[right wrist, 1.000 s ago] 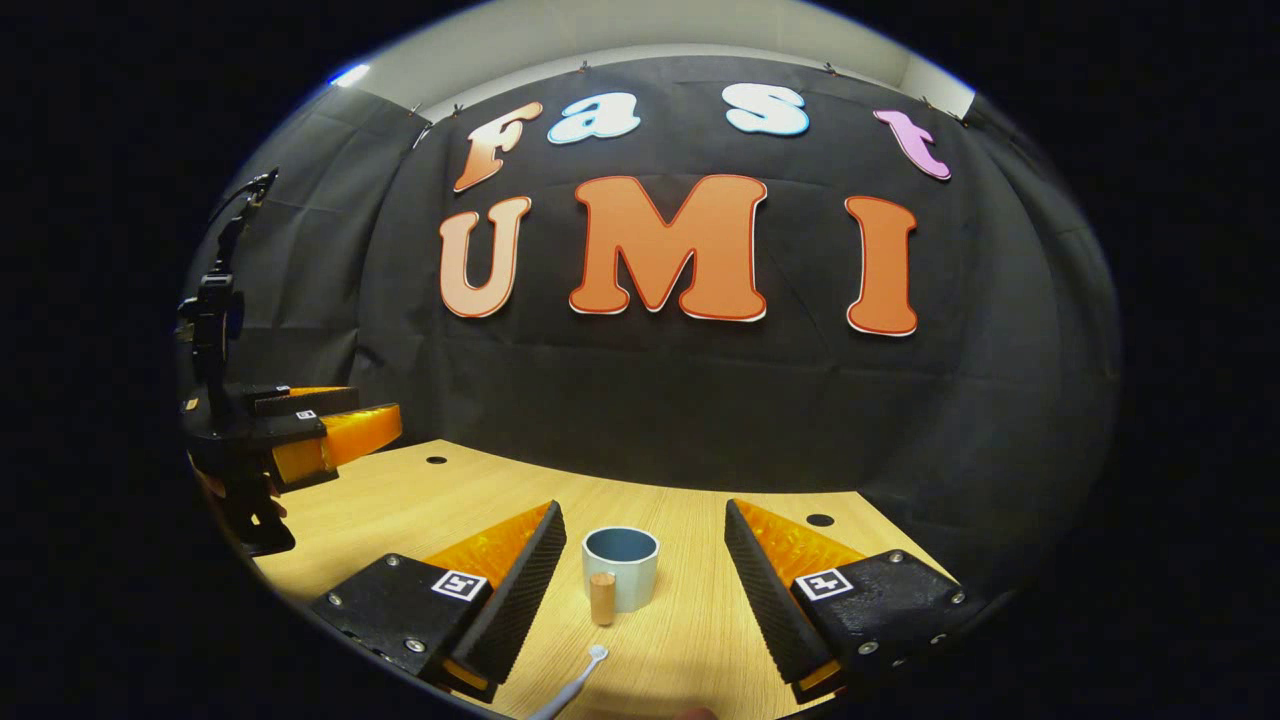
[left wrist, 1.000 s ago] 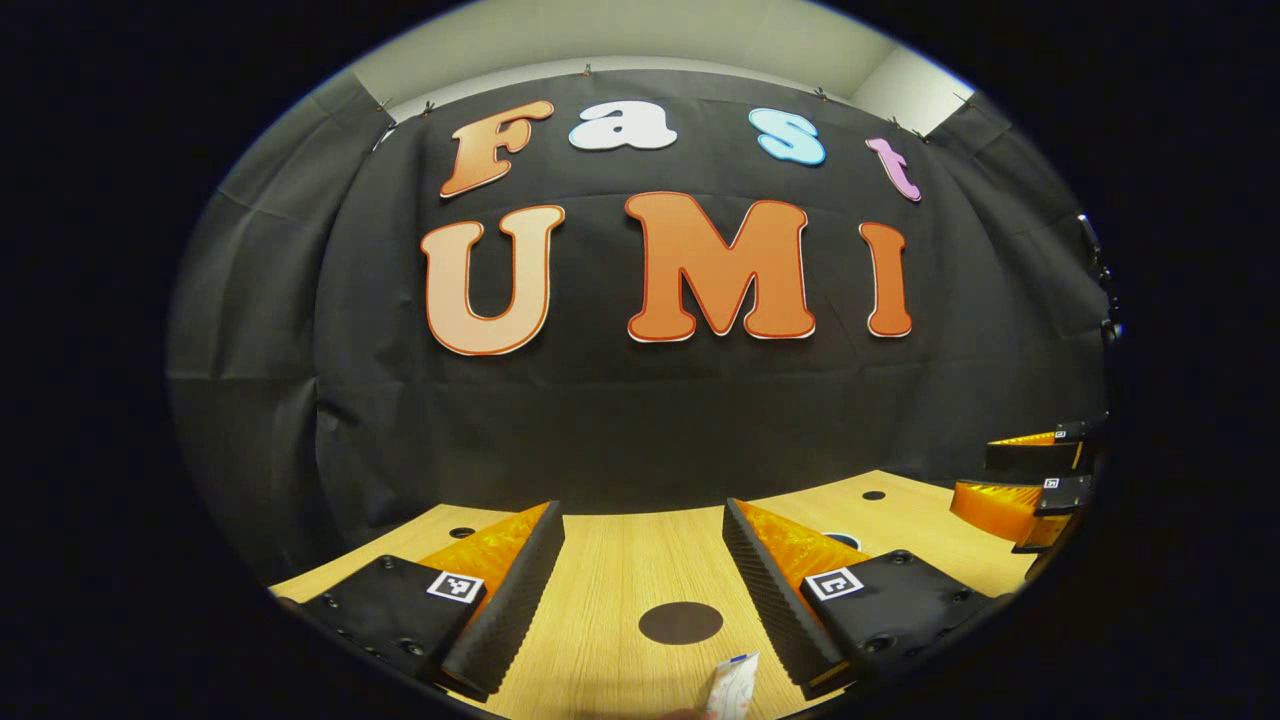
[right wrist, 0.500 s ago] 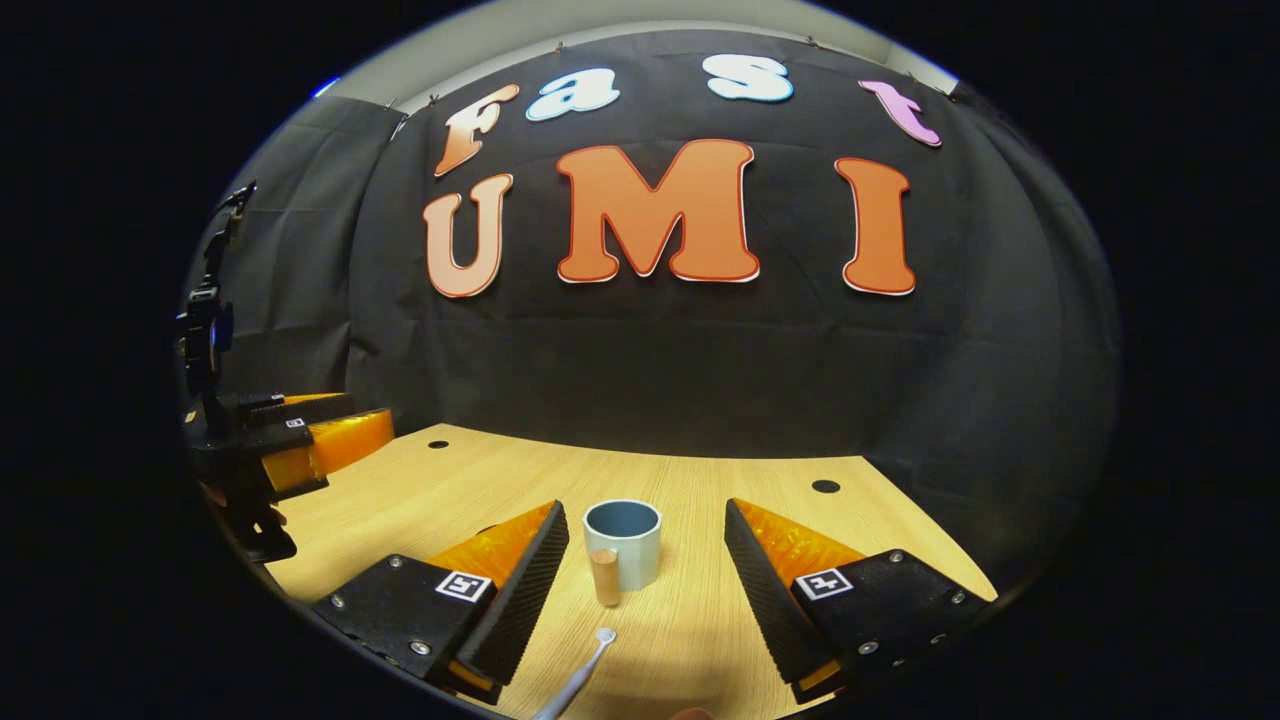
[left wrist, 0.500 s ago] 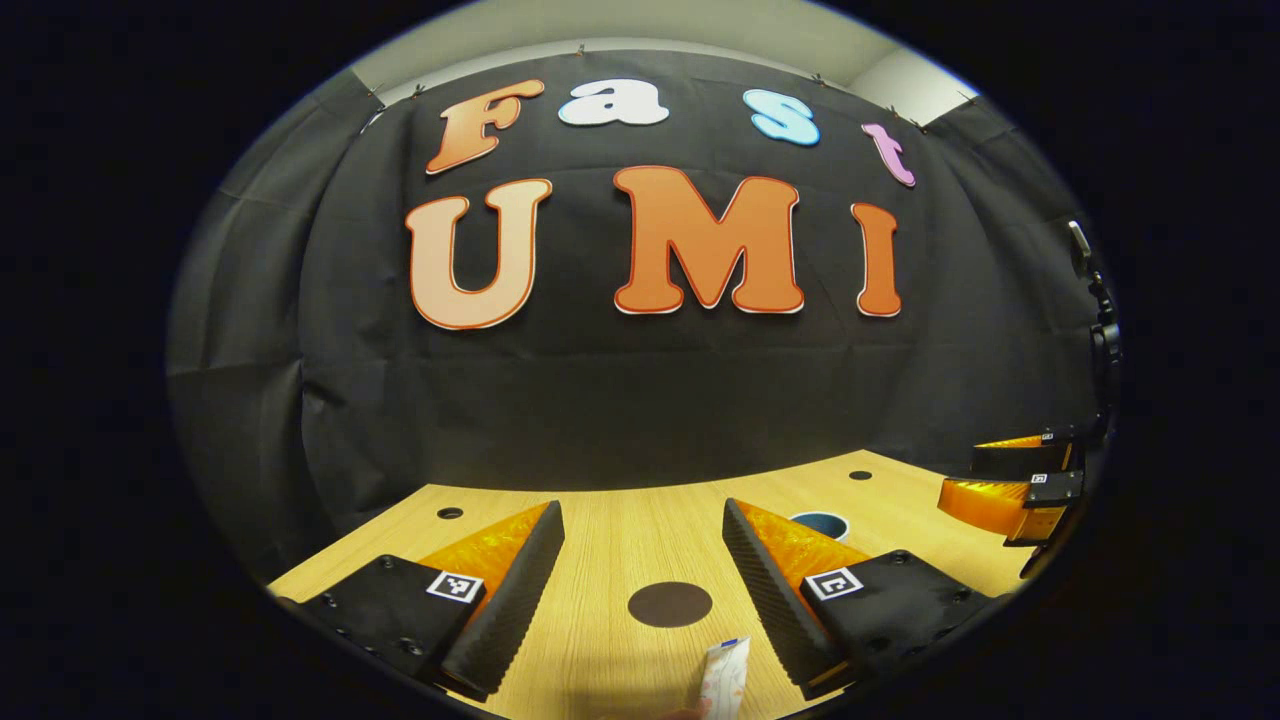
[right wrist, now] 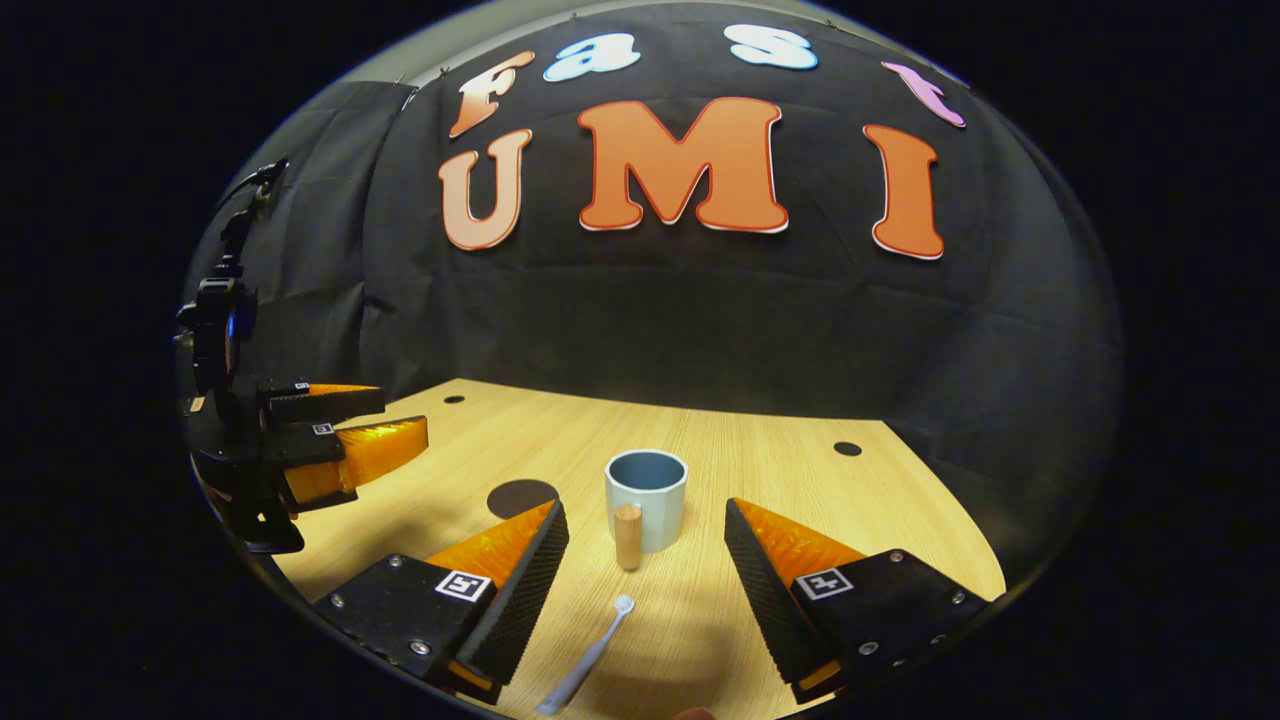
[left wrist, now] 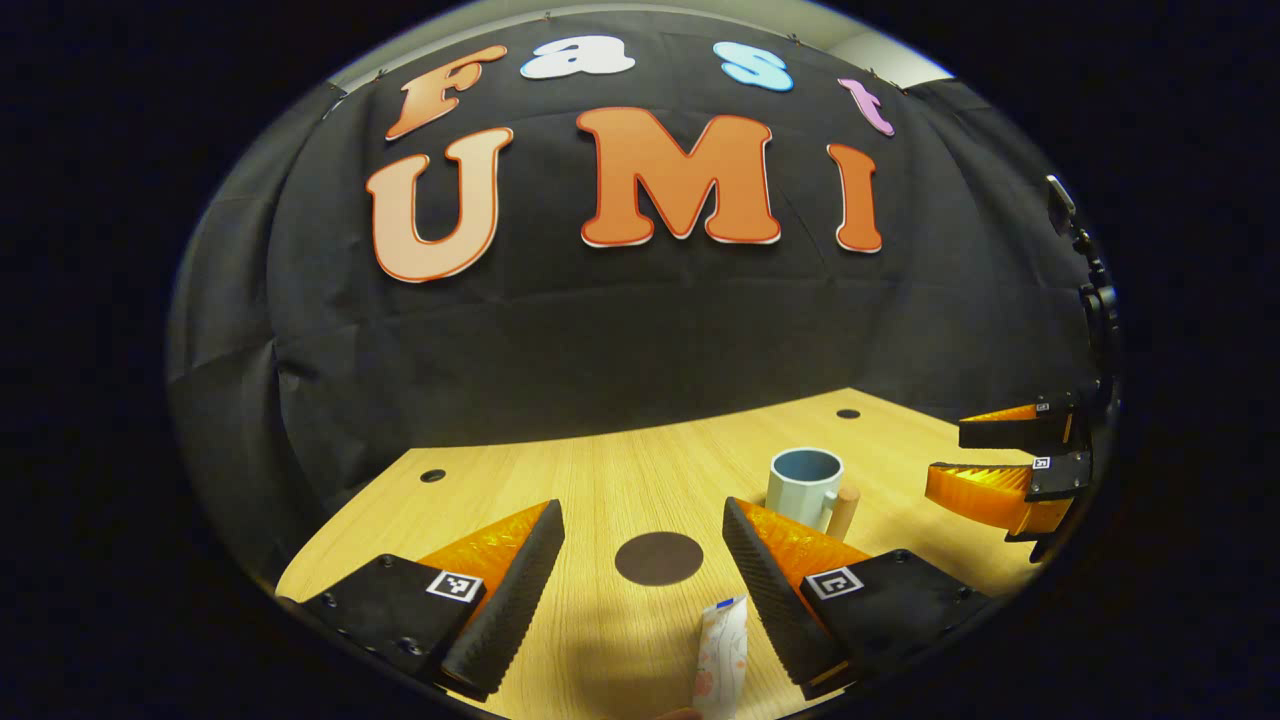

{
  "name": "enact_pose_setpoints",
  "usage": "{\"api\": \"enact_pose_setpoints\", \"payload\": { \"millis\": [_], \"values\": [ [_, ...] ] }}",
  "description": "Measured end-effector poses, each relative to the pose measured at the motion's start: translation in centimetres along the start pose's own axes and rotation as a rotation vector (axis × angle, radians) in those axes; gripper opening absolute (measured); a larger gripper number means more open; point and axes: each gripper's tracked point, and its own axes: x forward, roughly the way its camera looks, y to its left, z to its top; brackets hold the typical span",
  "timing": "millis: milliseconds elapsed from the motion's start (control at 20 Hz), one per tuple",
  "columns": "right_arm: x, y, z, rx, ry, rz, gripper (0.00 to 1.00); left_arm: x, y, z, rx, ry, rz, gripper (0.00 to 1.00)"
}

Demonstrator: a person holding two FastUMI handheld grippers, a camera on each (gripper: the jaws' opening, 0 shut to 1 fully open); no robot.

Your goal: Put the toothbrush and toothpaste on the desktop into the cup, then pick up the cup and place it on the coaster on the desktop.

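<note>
As both cameras have tipped downward over the last second, far more of the tabletop (left wrist: pixel 600 470) now shows than before, and that tells me I am lowering and pitching both tools toward the things lying on it. My left hand-held gripper (left wrist: pixel 640 585) hangs with its jaws spread wide and nothing between them; my right hand-held gripper (right wrist: pixel 645 590) is likewise released and empty. In the left gripper view the cup (left wrist: pixel 805 488) has come into sight beyond my right-side finger, where a second ago it was barely a rim; it stands upright with its wooden handle (left wrist: pixel 846 508) turned toward my other tool. The dark round coaster (left wrist: pixel 659 558) lies flat between my left fingers, bare, well apart from the cup. Just nearer than it, the toothpaste (left wrist: pixel 722 655) lies on the wood, now showing more of its length. In the right gripper view the toothbrush (right wrist: pixel 590 655) lies nearer than the cup, head pointing toward it, also more exposed than before. I judge nothing is loaded yet: each tool is lined up over its own item, and the pickups come next.
</note>
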Motion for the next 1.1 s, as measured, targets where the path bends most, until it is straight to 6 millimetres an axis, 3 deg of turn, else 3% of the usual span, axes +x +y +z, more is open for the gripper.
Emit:
{"api": "enact_pose_setpoints", "payload": {
  "millis": [450,700,900,1100],
  "values": [
    [1.0,2.8,-6.5,0.046,0.23,0.073,0.94,0.5,-2.3,-6.2,-0.003,0.19,-0.09,1.0],
    [0.7,4.5,-10.0,0.091,0.36,0.096,0.89,0.0,-3.5,-9.5,-0.015,0.282,-0.149,1.0],
    [0.2,5.8,-10.3,0.066,0.422,0.106,0.8,-0.6,-3.5,-10.9,-0.029,0.352,-0.191,1.0],
    [-0.8,5.7,-10.0,0.052,0.496,0.108,0.73,-1.3,-3.8,-13.5,-0.029,0.435,-0.206,0.99]
  ]
}}
